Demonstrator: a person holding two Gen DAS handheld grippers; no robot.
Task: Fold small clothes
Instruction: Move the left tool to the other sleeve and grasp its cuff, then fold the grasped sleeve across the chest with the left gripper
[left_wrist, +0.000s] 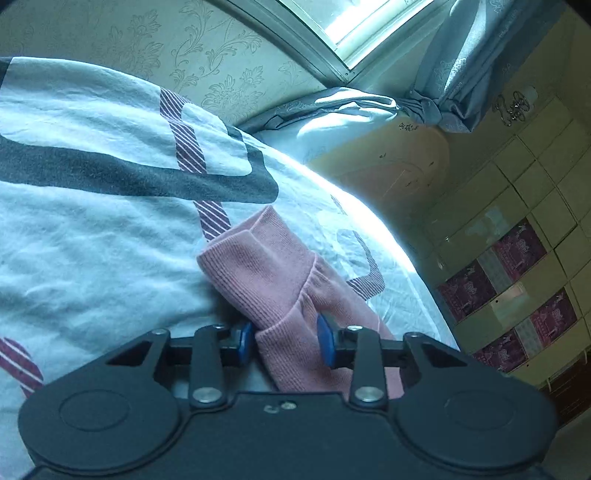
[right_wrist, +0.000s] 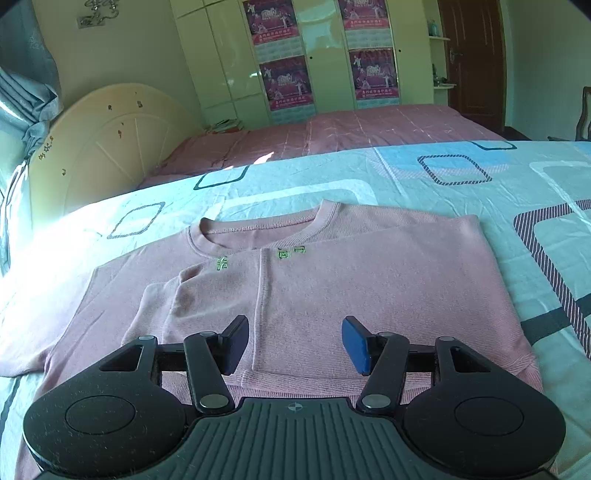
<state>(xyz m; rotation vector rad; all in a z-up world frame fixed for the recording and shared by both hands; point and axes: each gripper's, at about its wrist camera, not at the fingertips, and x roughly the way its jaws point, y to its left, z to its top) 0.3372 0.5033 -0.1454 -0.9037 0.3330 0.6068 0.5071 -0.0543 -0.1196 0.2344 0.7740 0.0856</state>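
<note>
A small pink sweater (right_wrist: 369, 280) lies flat on the bed sheet (right_wrist: 332, 177), neck at the far side, with its right side and sleeve folded over the body. My right gripper (right_wrist: 295, 343) is open and empty, just above the sweater's near hem. In the left wrist view my left gripper (left_wrist: 286, 341) has its blue pads on either side of the pink sleeve (left_wrist: 273, 280) near the ribbed cuff; the pads stand apart with sleeve cloth between them, and a firm grip does not show.
The sheet is light blue with dark and striped square patterns (left_wrist: 129, 177). A cream headboard (right_wrist: 103, 147) stands at the left. A second bed with a pink cover (right_wrist: 332, 129) lies beyond. Wardrobe doors (right_wrist: 295, 55), curtains (left_wrist: 461, 74) and a window are behind.
</note>
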